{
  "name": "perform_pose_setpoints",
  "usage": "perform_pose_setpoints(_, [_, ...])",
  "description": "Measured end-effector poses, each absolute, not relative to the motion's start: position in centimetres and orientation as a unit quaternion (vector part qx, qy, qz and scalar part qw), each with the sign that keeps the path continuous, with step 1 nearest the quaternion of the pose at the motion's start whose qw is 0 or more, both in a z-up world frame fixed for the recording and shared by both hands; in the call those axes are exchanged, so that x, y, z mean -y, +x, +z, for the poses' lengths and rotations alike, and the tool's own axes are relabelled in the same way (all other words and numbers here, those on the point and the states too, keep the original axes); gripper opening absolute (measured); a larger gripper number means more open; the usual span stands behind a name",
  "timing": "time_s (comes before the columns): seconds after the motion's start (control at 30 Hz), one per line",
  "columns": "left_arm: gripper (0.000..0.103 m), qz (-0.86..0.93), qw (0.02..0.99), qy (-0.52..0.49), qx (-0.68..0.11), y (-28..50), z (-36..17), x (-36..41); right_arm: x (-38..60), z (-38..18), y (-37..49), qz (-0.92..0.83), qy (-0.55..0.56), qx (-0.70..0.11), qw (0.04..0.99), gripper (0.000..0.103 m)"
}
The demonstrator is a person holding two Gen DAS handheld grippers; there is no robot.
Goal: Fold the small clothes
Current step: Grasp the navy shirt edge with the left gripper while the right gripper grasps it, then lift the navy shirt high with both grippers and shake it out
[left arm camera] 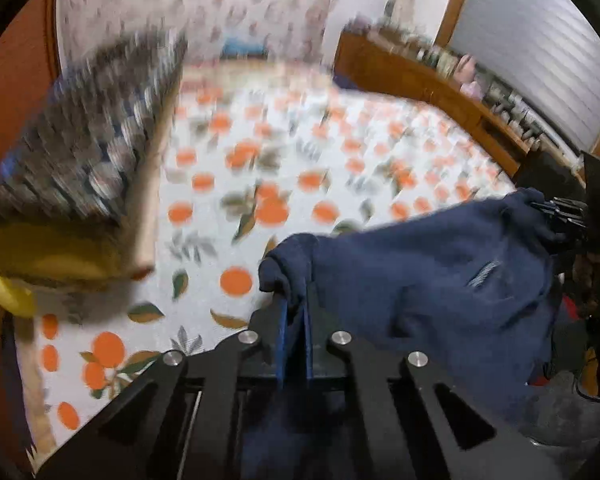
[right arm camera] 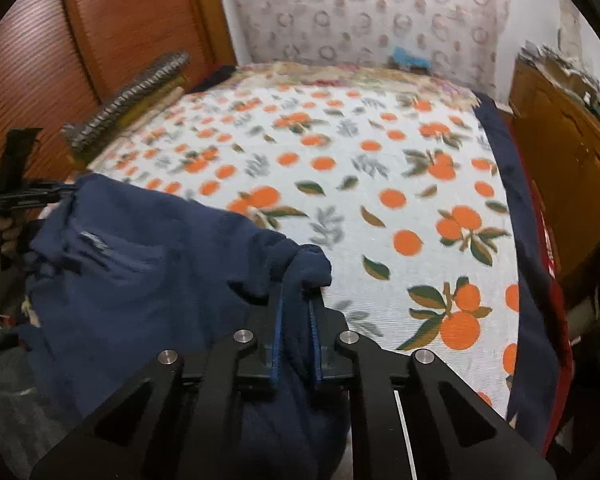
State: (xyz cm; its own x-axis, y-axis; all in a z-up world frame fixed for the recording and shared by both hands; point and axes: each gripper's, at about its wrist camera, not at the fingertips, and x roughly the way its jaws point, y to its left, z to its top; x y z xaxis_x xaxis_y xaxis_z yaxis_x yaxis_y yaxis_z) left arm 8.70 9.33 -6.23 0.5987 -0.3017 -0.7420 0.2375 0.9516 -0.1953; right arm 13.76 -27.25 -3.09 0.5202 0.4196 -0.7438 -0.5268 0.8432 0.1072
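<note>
Garment (left arm camera: 440, 264), navy, hangs stretched between both tongs above the bed (left arm camera: 260, 168). Left tongs (left arm camera: 295, 312) pinch one bunched corner, right tongs (right arm camera: 297, 308) the other. Its lower part drops out of sight; the left view is blurred.

Matt navy cloth garment (right arm camera: 148, 248); ribbed printed cloth bedspread (right arm camera: 380, 168); glossy wood cabinet (right arm camera: 568, 152)

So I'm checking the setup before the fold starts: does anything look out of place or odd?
Nothing looks damaged or spilled. The navy garment hangs bunched between the left gripper and right gripper, each shut on a corner, above the orange-print bedsheet. Blur hides fine detail.
</note>
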Motion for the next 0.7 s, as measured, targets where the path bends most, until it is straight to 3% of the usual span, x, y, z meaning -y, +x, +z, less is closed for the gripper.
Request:
perform_pose_setpoints(0.33, [0.002, -0.176, 0.954, -0.057, -0.238, 0.0, 8.1, -8.6, 28.4, 9.5, 7.0, 0.265, -0.053, -0.258, 0.928, 0.006])
perform_pose_setpoints(0.7, [0.002, -0.160, 0.980, -0.041, -0.108, -4.4, 19.5, -10.7, 29.6, 23.1, 1.7, 0.260, -0.073, -0.115, 0.956, 0.006])
